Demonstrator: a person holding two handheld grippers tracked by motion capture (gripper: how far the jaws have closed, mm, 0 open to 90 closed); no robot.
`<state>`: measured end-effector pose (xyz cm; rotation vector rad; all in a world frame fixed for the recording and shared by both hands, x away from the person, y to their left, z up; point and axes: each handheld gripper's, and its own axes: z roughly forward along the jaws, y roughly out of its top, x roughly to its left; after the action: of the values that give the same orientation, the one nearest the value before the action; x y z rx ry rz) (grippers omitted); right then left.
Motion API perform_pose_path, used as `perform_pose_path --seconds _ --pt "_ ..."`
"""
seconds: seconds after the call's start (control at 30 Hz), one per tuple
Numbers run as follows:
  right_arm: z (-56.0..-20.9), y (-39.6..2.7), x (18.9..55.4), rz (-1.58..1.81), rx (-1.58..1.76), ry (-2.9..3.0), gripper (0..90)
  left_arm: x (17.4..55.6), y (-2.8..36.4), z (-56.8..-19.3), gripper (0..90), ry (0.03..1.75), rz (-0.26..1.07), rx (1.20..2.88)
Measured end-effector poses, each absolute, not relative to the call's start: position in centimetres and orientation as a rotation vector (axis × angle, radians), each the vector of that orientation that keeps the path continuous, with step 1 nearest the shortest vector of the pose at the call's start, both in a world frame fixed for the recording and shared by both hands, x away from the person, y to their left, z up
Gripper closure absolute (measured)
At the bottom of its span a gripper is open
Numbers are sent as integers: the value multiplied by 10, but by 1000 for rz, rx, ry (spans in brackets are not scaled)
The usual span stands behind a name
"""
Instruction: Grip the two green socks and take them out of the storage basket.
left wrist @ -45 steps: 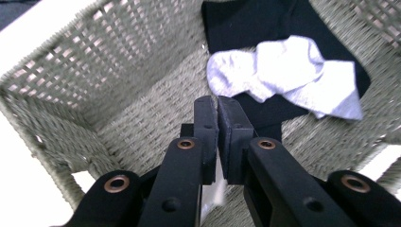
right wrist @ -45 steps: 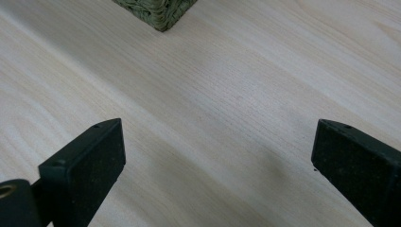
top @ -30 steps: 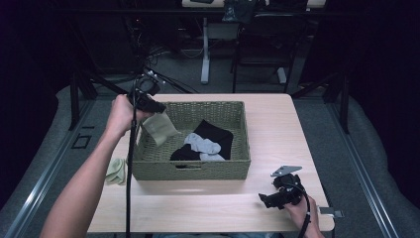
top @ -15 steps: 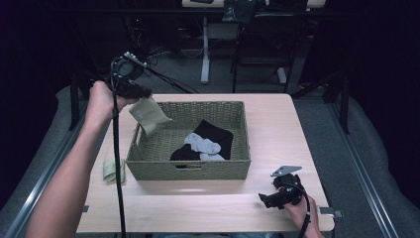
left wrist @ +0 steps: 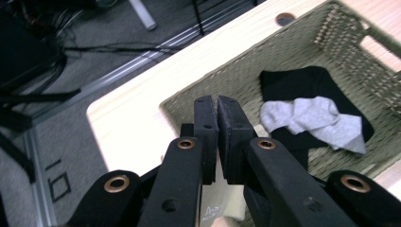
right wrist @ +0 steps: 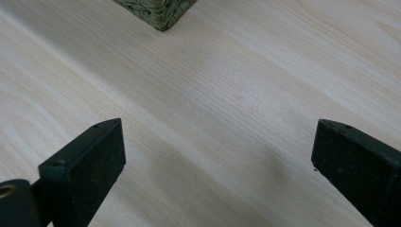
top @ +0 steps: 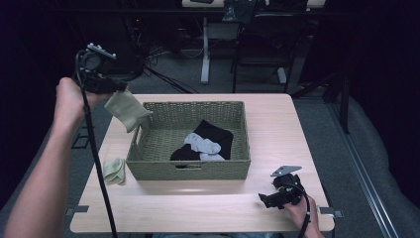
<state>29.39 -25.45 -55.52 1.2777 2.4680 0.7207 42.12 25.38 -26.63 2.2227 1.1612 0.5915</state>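
The left hand-held gripper [top: 115, 88] is lifted above the woven olive wicker basket's [top: 148, 159] left rim, clamped on a pale green sock [top: 127, 110] that dangles beneath it. The right hand-held gripper [top: 265, 199] rests spread wide on the light wooden tabletop [top: 277, 124], near the basket's corner.

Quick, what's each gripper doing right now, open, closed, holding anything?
Left gripper: closed on a green sock, held up beside the basket.
Right gripper: open, holding nothing, low over the table.
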Motion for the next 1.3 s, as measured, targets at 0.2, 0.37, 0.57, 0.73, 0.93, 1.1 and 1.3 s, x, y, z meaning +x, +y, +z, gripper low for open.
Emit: perform_pose_path --seconds 0.2,0.37,0.57,0.73,0.93,1.1,1.3 --pt "-556 -254 294 750 1289 2453 31 410 283 -273 867 1232 602 2188" --pt "-556 -253 294 766 1296 2447 31 401 303 -284 867 1282 612 2166" --pt "-556 -253 294 753 1289 2446 31 398 320 -308 867 1347 581 2169" --pt "-557 -253 294 765 1295 2445 31 397 329 -338 867 1395 520 2179" --pt "-557 -253 294 766 1294 2446 31 399 335 -379 866 1435 427 2182" --pt "-557 -253 294 745 1286 2456 31 402 338 -412 866 1474 359 2178" --pt "-557 -253 294 757 1290 2454 31 406 341 -447 865 1523 283 2178"
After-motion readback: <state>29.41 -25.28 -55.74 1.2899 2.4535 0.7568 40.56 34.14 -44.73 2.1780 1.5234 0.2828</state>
